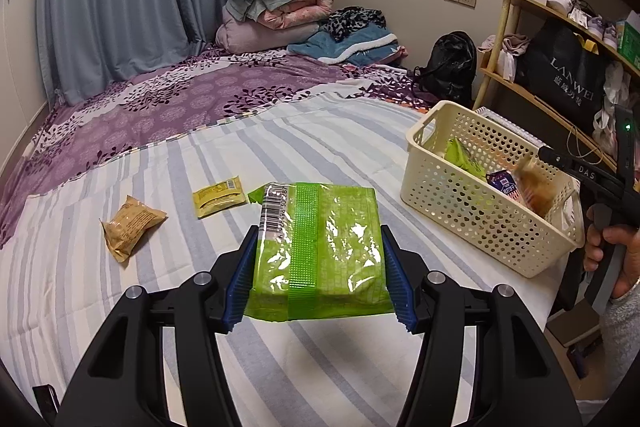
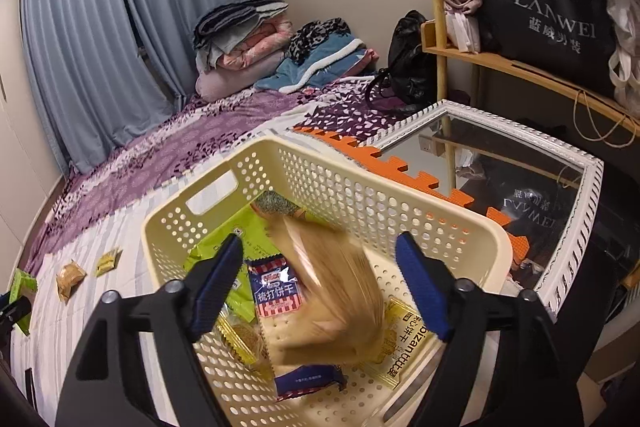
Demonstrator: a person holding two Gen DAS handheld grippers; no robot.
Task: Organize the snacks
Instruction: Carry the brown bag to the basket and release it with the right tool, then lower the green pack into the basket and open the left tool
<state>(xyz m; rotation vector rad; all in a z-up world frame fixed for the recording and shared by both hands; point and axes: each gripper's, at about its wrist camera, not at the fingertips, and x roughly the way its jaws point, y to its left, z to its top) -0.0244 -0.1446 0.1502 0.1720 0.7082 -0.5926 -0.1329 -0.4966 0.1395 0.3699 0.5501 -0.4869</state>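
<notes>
My left gripper (image 1: 318, 251) is shut on a green snack pack (image 1: 320, 251) and holds it above the striped bed sheet (image 1: 120, 307). A tan snack packet (image 1: 130, 225) and a yellow sachet (image 1: 219, 195) lie on the sheet to its left. The cream perforated basket (image 1: 448, 187) stands to the right with several snacks inside. My right gripper (image 2: 320, 287) is open over the basket (image 2: 360, 199). A blurred tan snack packet (image 2: 328, 291) is in mid-air between the fingers, falling free into the basket. Red-blue, green and yellow packs lie under it.
A white-framed mirror (image 2: 520, 187) and orange foam mat (image 2: 400, 167) lie beyond the basket. A wooden shelf (image 2: 520, 67) with a black bag stands at right. Folded bedding (image 1: 276, 11) and a black backpack (image 1: 450, 67) sit at the far end of the bed.
</notes>
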